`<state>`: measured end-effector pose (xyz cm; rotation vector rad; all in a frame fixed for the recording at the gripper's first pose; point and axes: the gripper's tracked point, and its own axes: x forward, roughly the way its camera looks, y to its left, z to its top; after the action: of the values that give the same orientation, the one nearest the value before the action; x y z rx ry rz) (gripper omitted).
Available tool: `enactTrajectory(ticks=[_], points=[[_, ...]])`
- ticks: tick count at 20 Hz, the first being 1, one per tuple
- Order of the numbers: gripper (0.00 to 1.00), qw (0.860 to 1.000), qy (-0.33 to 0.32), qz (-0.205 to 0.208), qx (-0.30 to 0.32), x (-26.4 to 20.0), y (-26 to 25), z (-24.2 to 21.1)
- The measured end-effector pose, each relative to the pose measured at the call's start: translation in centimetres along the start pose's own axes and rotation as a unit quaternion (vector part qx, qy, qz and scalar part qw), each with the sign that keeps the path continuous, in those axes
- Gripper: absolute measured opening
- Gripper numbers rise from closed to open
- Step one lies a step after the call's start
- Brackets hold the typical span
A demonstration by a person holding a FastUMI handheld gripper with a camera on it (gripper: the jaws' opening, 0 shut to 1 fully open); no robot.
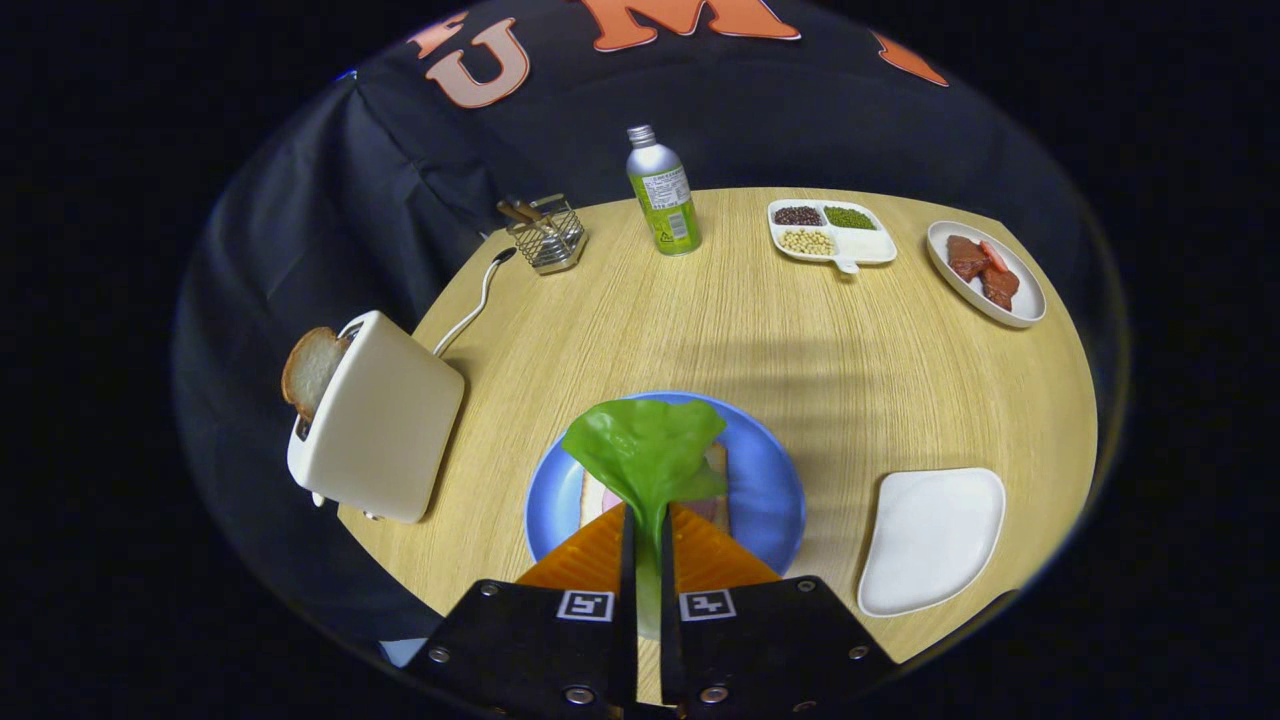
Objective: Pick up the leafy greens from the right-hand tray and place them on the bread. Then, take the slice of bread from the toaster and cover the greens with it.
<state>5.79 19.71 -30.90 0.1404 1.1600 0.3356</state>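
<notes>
- The gripper (pixel 647 535) has its two fingers closed on the pale stem of the bright green leafy greens (pixel 648 455); the stem runs down the narrow gap between them and the broad leaf fans out just ahead of the fingertips.
- Under the leaf sits a round blue plate (pixel 765 490) carrying a slice of bread (pixel 716 462) with a pink layer on it; the leaf hangs over this bread and covers most of it.
- To the right of the plate, apart from it, lies an empty white rounded-square tray (pixel 930 540) on the light wooden round desk (pixel 700 330).
- To the left of the plate stands a cream-coloured toaster (pixel 385 420) with a toasted slice of bread (pixel 310 370) sticking out of its slot; its white cord (pixel 472 305) trails off toward the back of the desk.
- Farther back, a small wire basket (pixel 547 235) stands at the desk's far left edge.
- Near it stands a silver bottle with a green label (pixel 664 195).
- To the right of the bottle lies a white divided dish (pixel 830 232) holding dark, green and pale beans.
- At the far right lies an oval white dish with brown and red food pieces (pixel 985 272).
</notes>
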Motion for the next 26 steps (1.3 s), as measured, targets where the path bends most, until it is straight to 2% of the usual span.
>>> enactTrajectory(ticks=[2, 5, 8, 11, 17, 22, 26], points=[[0.1, 1.0, 0.008, -0.008, 0.007, 0.4, -0.1, -0.2], [0.15, 1.0, 0.012, -0.021, 0.007, 1.6, -0.3, -0.3], [0.16, 1.0, 0.004, -0.025, -0.001, 2.3, -0.1, 0.0], [0.26, 1.0, 0.0, -0.011, -0.012, 2.6, 0.9, 0.0], [0.51, 0.998, -0.002, -0.045, -0.048, 3.3, 0.3, -0.2], [0.6, 0.994, -0.017, -0.06, -0.086, 1.8, 1.6, 0.7], [0.65, 0.994, -0.027, -0.036, -0.096, -0.7, 5.6, 1.9]])
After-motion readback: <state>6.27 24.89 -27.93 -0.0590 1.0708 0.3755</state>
